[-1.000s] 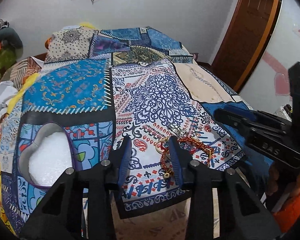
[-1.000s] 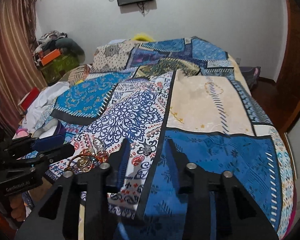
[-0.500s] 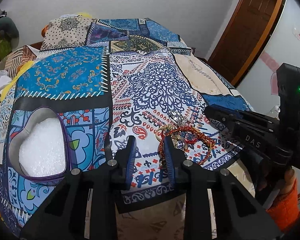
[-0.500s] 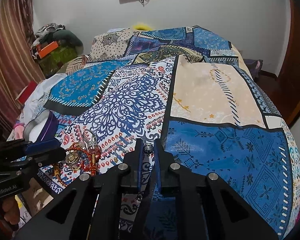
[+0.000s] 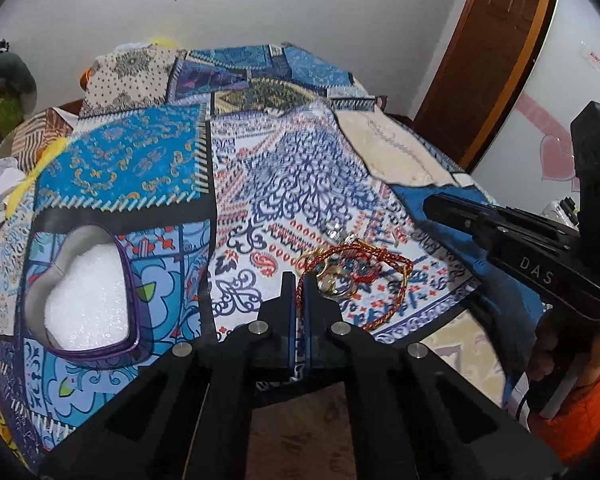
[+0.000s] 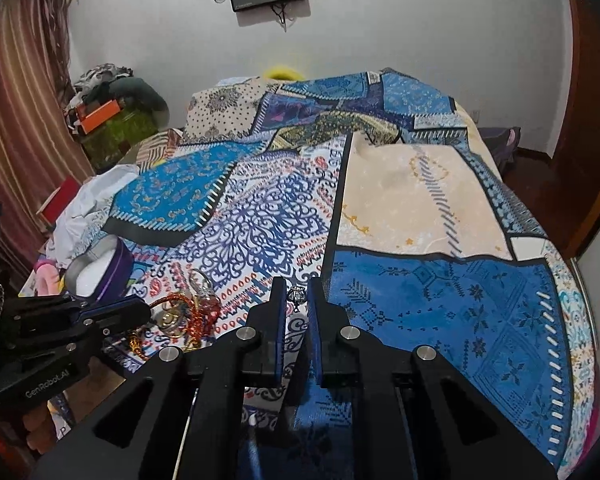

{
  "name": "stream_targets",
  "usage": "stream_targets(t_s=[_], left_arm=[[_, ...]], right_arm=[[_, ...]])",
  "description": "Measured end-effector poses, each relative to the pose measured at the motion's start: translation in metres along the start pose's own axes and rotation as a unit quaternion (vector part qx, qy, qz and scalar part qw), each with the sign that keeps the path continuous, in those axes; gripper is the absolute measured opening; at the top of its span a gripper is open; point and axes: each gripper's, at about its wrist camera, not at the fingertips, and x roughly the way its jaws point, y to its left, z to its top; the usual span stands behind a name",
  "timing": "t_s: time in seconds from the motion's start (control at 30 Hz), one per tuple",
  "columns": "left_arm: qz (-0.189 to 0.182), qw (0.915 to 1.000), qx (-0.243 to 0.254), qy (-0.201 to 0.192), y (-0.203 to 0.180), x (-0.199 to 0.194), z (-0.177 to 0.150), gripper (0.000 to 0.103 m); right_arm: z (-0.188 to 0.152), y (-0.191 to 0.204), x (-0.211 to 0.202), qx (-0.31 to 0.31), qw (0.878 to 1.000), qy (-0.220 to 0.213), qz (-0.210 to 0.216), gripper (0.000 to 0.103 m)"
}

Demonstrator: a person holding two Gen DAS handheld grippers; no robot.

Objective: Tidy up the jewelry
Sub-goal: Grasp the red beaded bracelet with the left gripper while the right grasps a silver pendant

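A tangle of jewelry lies on the patterned bedspread: a red and gold beaded bracelet (image 5: 356,276) with gold rings (image 5: 332,284) on it, also in the right wrist view (image 6: 180,312). My left gripper (image 5: 297,280) is shut on the near edge of the red bracelet. A small silver ring (image 6: 297,293) sits between the tips of my right gripper (image 6: 297,286), whose jaws are nearly closed around it; whether they press it I cannot tell. A purple heart-shaped box (image 5: 88,292) with white foam stands open at the left.
The bed's near edge drops off just below the jewelry. My right gripper body (image 5: 520,256) shows at the right of the left wrist view. Clothes and boxes (image 6: 108,116) pile up left of the bed; a wooden door (image 5: 484,52) stands right.
Both grippers closed from wide open. The left moved onto the bracelet's edge and shut on it. The right narrowed around the silver ring.
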Motion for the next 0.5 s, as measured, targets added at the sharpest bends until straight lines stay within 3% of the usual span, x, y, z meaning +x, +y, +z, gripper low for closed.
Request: stream_targets(t_s=[0.5], left_arm=[[0.024, 0.996, -0.006, -0.086, 0.003, -0.069, 0.016, 0.001]], right_arm=[[0.016, 0.03, -0.044, -0.017, 0.998, -0.058, 0.011, 0.009]])
